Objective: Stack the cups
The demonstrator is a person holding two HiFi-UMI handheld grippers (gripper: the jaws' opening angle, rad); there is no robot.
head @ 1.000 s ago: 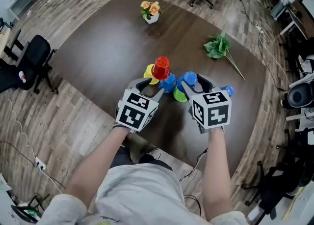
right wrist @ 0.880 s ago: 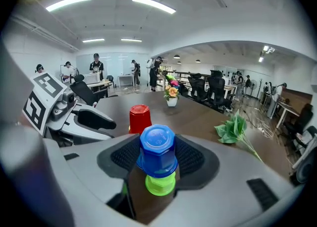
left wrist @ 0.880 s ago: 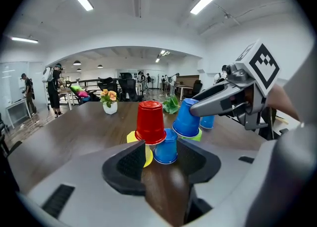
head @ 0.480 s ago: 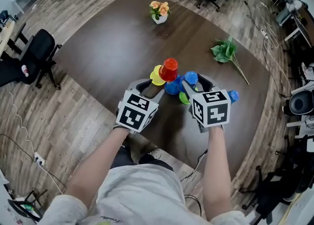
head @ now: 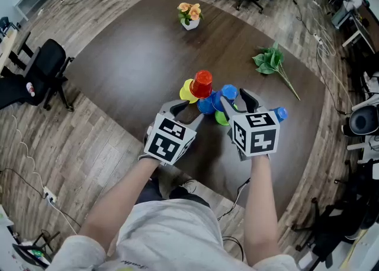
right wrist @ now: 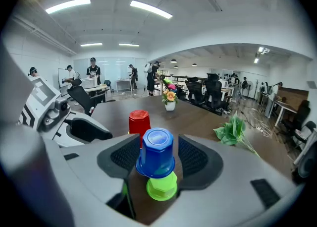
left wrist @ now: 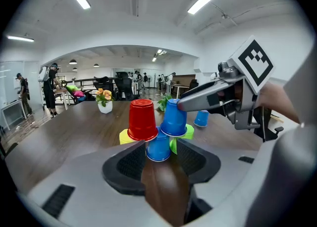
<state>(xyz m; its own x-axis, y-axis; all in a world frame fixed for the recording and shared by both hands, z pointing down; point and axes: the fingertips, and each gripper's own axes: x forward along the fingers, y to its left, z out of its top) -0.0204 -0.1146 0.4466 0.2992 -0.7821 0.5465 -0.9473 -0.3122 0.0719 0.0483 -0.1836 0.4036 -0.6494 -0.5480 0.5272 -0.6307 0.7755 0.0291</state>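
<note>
Upturned cups stand in a cluster on the dark table [head: 130, 57]. A yellow cup [head: 187, 92], a blue cup [left wrist: 159, 147] and a green cup [right wrist: 161, 187] form the bottom row. The red cup [head: 202, 83] rests on the yellow and the lower blue one. My right gripper [right wrist: 158, 157] is shut on a second blue cup [right wrist: 156, 152], which sits on the green cup beside the red one. My left gripper [left wrist: 159, 155] is open, its tips just short of the lower blue cup. A third blue cup [head: 279, 113] stands apart at the right.
A small pot of flowers [head: 189, 15] stands at the table's far side and a green leafy sprig [head: 269, 60] lies at the right. The table's near edge runs just under my grippers. A black office chair [head: 41, 68] stands on the wooden floor at the left.
The head view has shifted slightly. The cups and both grippers keep the same places relative to one another.
</note>
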